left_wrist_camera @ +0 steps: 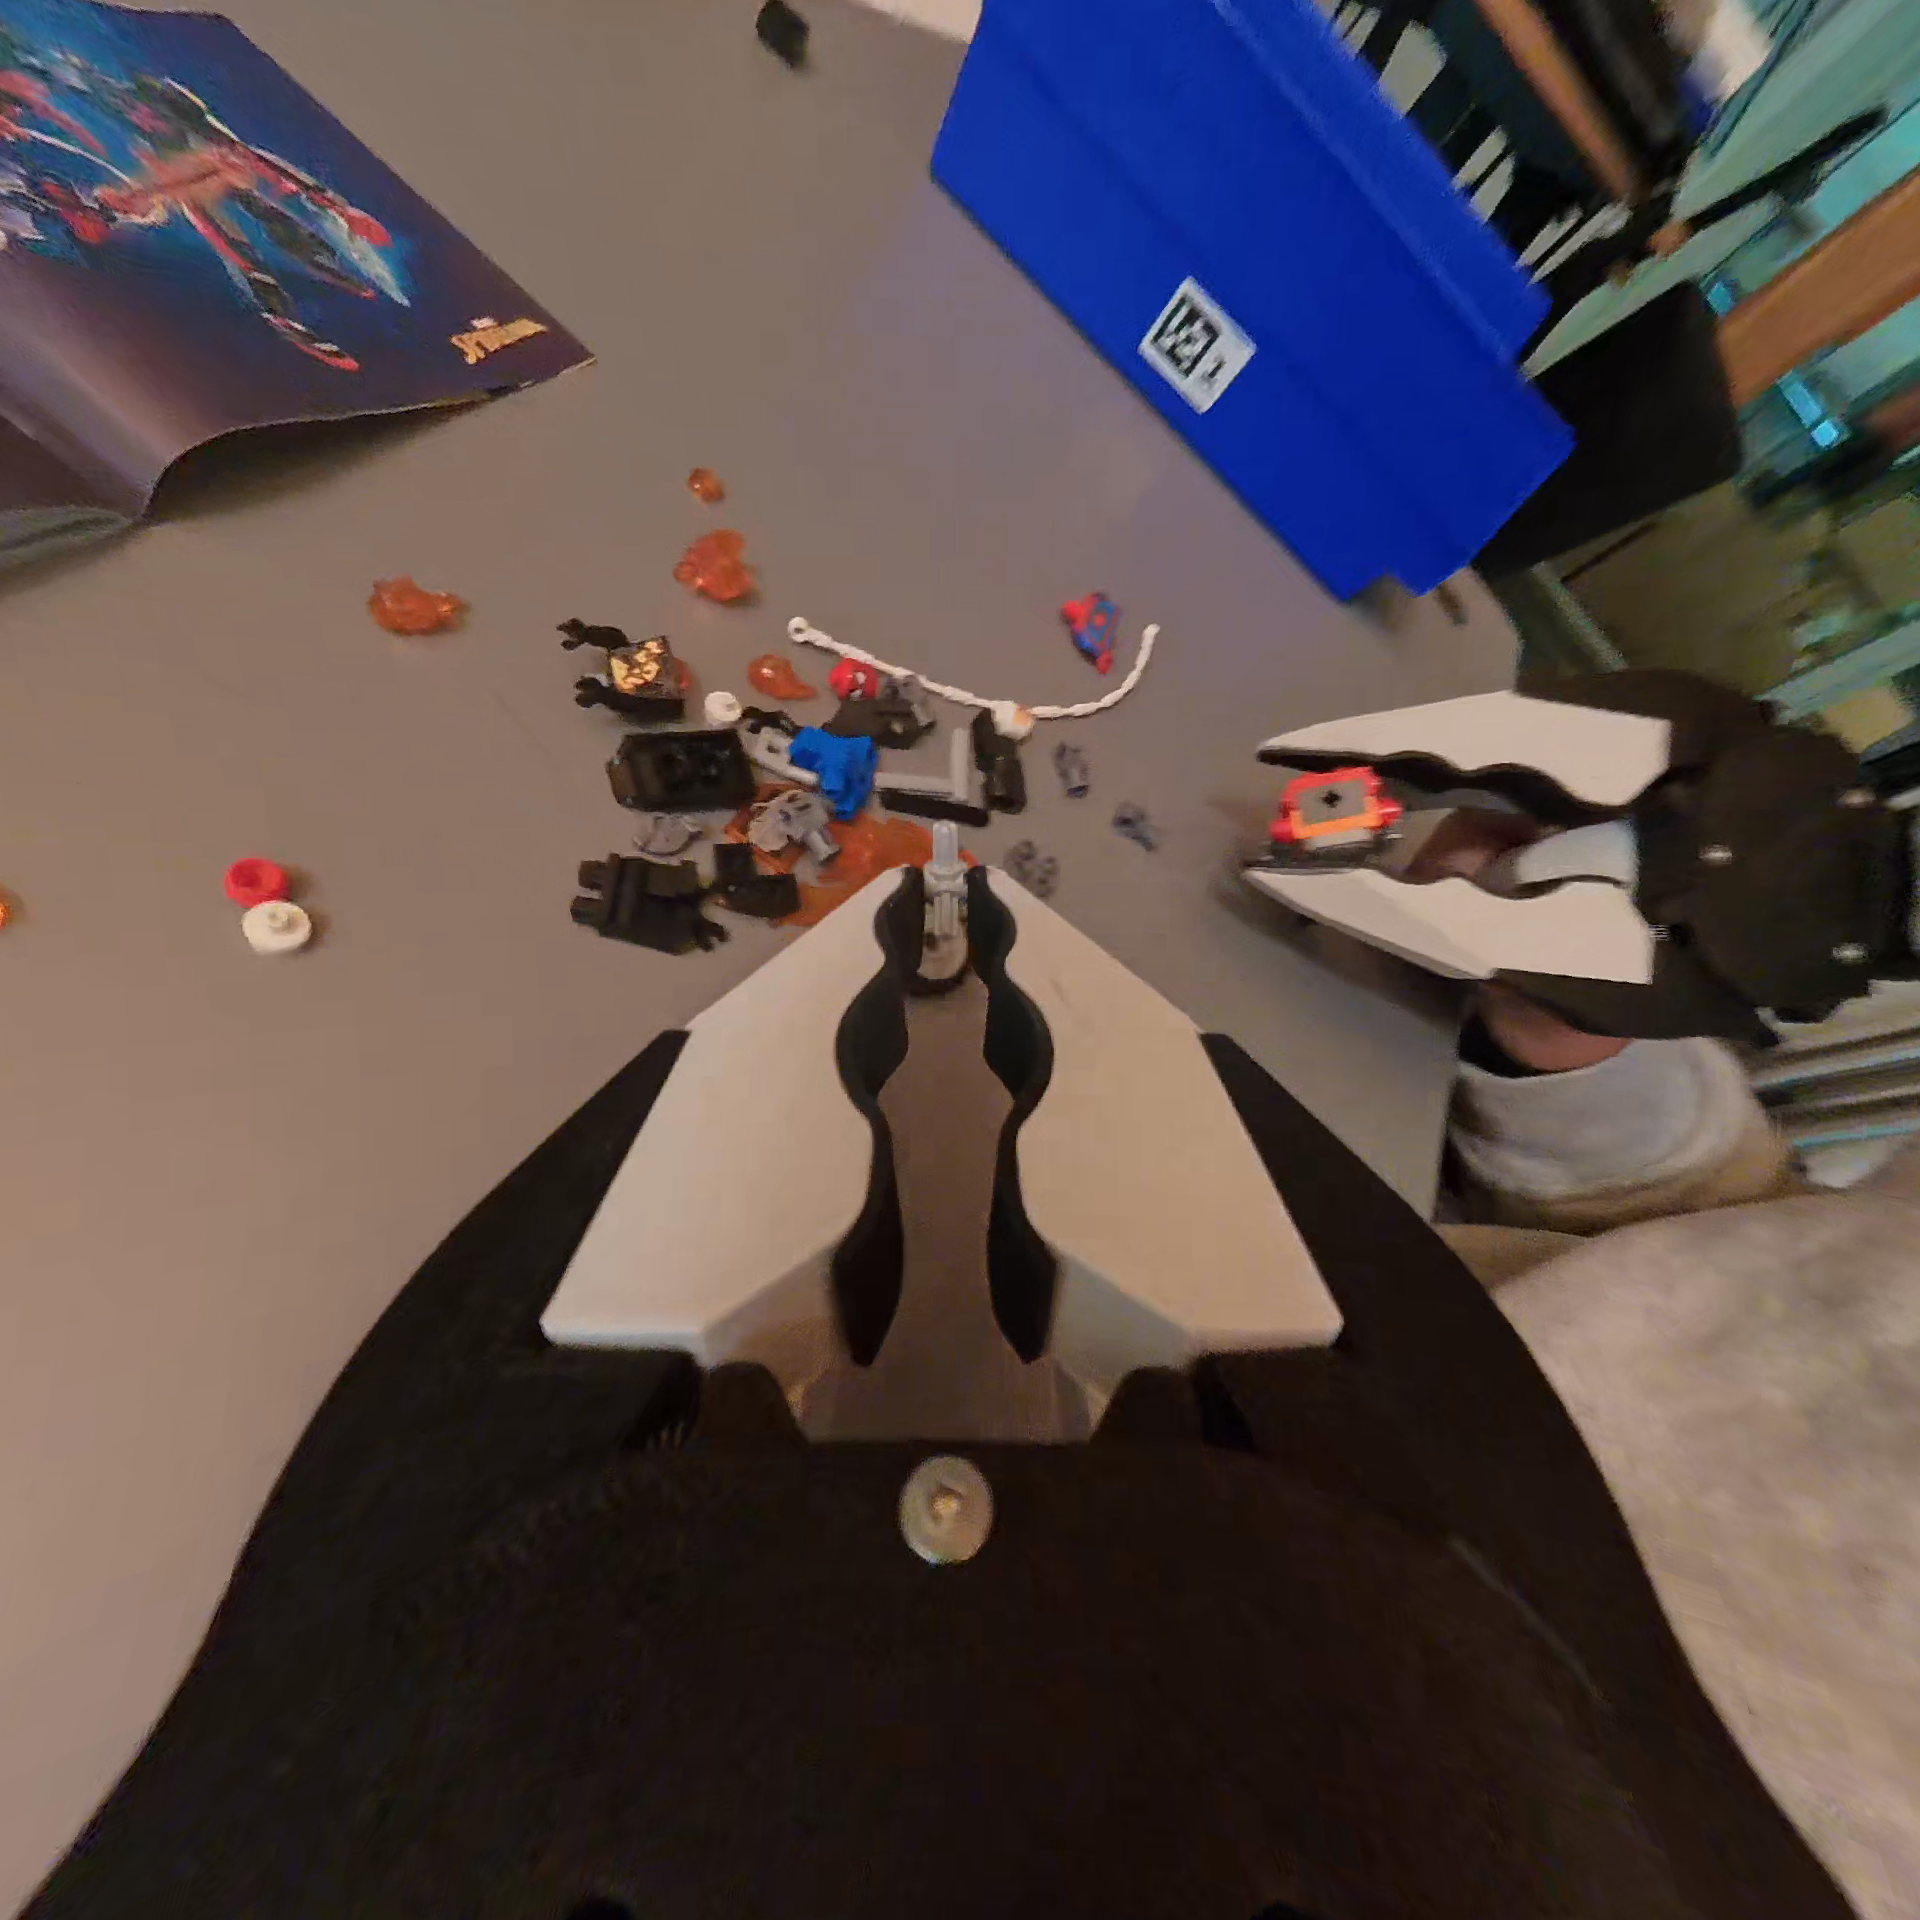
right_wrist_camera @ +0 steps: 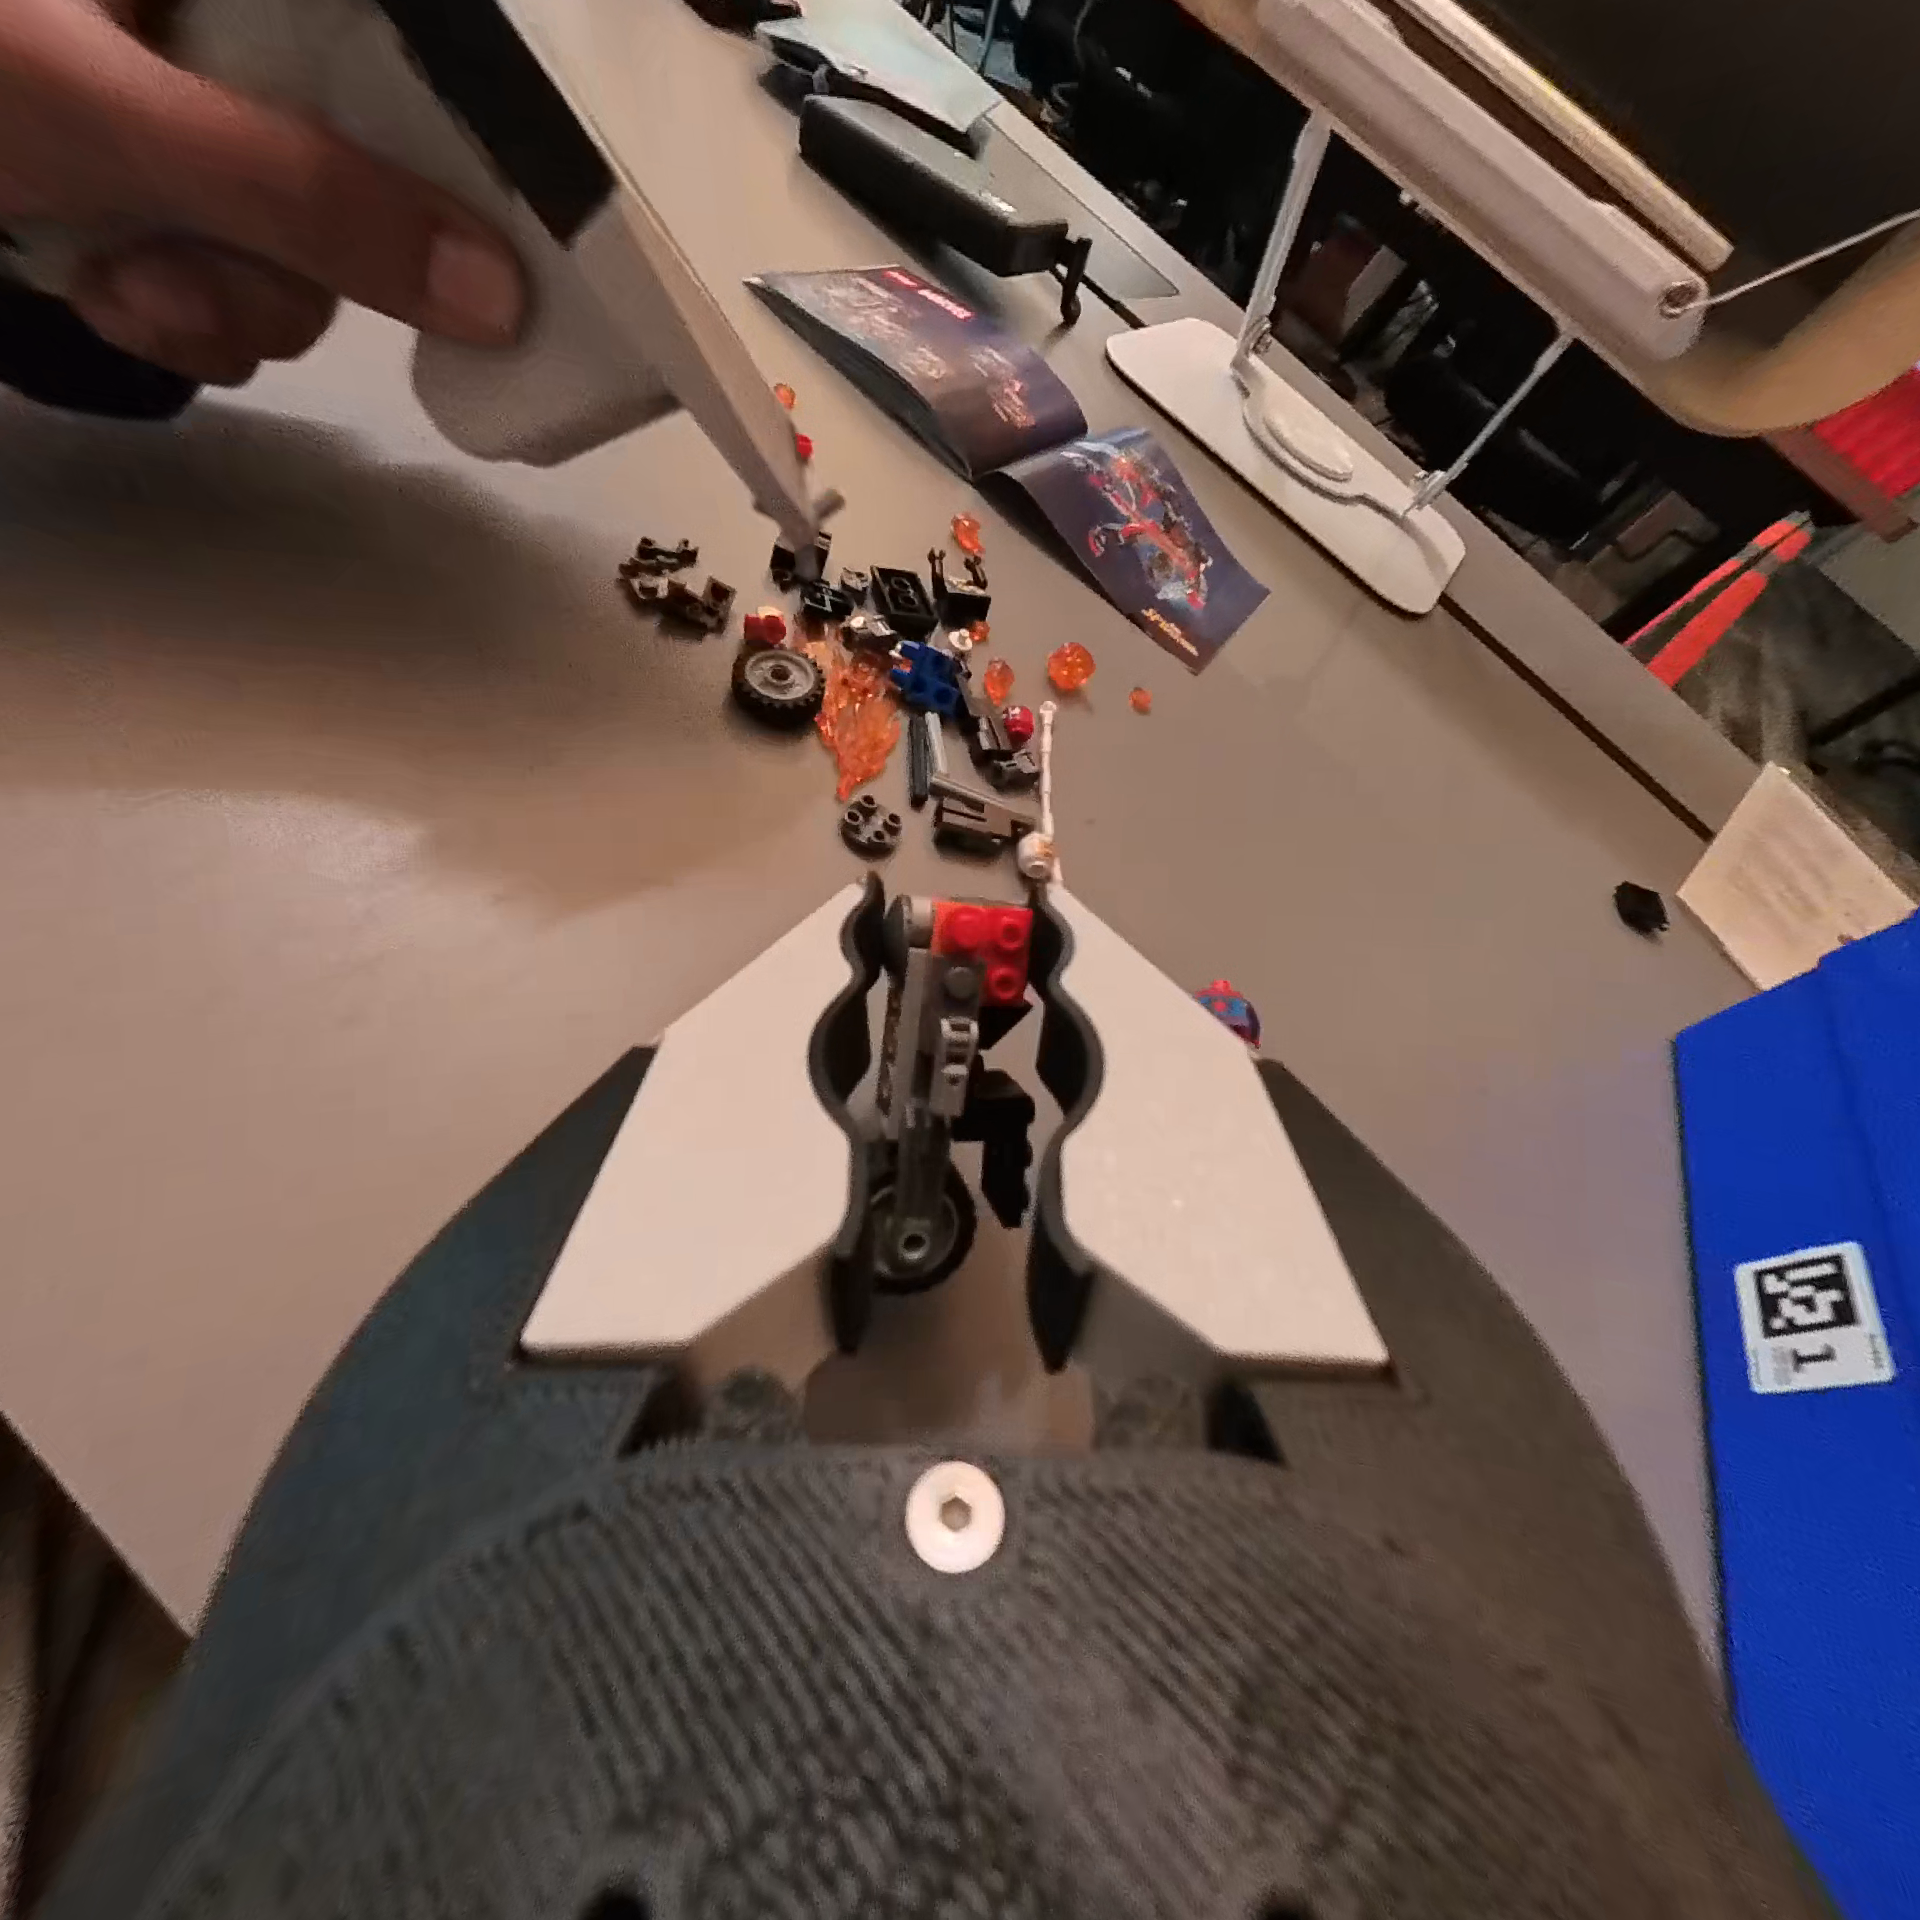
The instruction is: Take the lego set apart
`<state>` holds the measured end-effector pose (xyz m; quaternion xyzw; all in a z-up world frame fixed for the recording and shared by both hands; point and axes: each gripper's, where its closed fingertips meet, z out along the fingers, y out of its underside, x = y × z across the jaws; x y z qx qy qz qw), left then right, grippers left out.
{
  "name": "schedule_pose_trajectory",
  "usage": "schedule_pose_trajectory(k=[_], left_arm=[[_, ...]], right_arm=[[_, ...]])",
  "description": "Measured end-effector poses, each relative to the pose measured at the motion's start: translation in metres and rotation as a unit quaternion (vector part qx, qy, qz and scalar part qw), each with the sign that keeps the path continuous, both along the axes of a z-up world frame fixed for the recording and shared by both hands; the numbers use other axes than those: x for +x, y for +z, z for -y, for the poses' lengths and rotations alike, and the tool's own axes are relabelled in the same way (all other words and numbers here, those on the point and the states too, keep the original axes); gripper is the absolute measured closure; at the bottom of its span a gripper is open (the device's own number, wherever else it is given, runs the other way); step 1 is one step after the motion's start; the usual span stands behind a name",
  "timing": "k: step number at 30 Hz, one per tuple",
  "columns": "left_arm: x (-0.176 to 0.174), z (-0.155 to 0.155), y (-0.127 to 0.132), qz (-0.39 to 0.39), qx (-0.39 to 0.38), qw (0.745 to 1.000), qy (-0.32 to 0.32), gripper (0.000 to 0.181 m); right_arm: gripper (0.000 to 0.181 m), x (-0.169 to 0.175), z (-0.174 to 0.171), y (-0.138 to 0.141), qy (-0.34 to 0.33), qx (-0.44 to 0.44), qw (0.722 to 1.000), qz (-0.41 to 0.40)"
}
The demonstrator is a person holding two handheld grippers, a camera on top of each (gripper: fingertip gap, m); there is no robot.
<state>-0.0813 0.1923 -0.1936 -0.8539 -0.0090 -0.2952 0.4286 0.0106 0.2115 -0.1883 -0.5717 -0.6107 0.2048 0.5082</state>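
Observation:
My left gripper (left_wrist_camera: 943,883) is shut on a small light-grey lego pin piece (left_wrist_camera: 943,883) and holds it above a pile of loose lego parts (left_wrist_camera: 769,769) on the grey table. The same gripper shows in the right wrist view (right_wrist_camera: 805,520), held by a hand, over the pile (right_wrist_camera: 883,686). My right gripper (right_wrist_camera: 956,935) is shut on a partly built lego motorbike (right_wrist_camera: 951,1049) with red bricks, a grey frame and a wheel. In the left wrist view that gripper (left_wrist_camera: 1262,821) is at the right, holding the red and grey build (left_wrist_camera: 1330,810).
An open instruction booklet (left_wrist_camera: 208,260) lies far left on the table; it also shows in the right wrist view (right_wrist_camera: 1039,416). A blue bin (left_wrist_camera: 1247,270) with a tag stands at the right (right_wrist_camera: 1818,1351). A white lamp base (right_wrist_camera: 1288,436), a loose wheel (right_wrist_camera: 774,681) and orange flame pieces (right_wrist_camera: 857,727) lie about.

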Motion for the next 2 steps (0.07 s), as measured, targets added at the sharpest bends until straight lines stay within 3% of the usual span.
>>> schedule_pose_trajectory(k=[2], left_arm=[[-0.0031,-0.0054,-0.0091,-0.020,-0.015,1.000,-0.003,0.174]], right_arm=[[0.155,-0.0017,0.0017,-0.0022,0.003,0.012,1.000,0.008]])
